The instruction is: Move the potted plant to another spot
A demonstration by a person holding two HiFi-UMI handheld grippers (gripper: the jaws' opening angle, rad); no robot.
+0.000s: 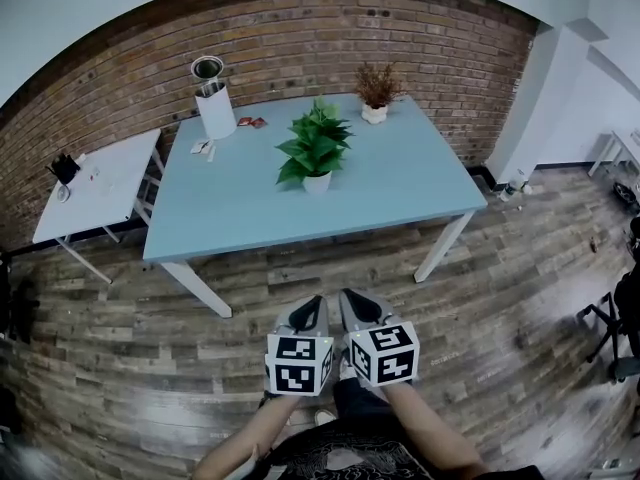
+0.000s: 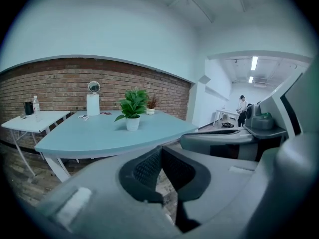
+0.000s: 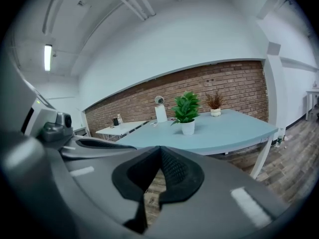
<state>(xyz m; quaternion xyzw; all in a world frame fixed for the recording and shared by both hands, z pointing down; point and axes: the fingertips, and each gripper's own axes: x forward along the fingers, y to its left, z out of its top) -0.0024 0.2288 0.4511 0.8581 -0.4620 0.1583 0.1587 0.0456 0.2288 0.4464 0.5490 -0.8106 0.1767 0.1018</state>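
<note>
In the head view, both forearms reach forward from the lower edge. They hold the left gripper (image 1: 311, 305) and the right gripper (image 1: 351, 299) close side by side over the wooden plank floor (image 1: 480, 298), short of the near edge of the pale blue rectangular table (image 1: 400, 188). Both point forward and slightly down. The green leafy potted plant (image 1: 315, 151) stands upright near the middle of the tabletop in its small white pot, well apart from both grippers. At the far right corner a second small white pot holds a dried brown plant (image 1: 377, 93). A white cylindrical stand with a round metal top (image 1: 213, 98) is at the far left corner. A small white side table (image 1: 100, 183) to the left carries a black cup (image 1: 64, 168); what is in it cannot be made out.

In the left gripper view, the left gripper's (image 2: 160, 148) dark ribbed pads meet at the tips with nothing between them. The potted plant (image 2: 132, 109) stands on the table (image 2: 99, 133) ahead, far off.

In the right gripper view, the right gripper (image 3: 160, 150) is likewise fully closed and empty. The potted plant (image 3: 186, 112) sits upright on the table (image 3: 229, 131) beyond, with the brick wall (image 3: 224, 81) behind it.
</note>
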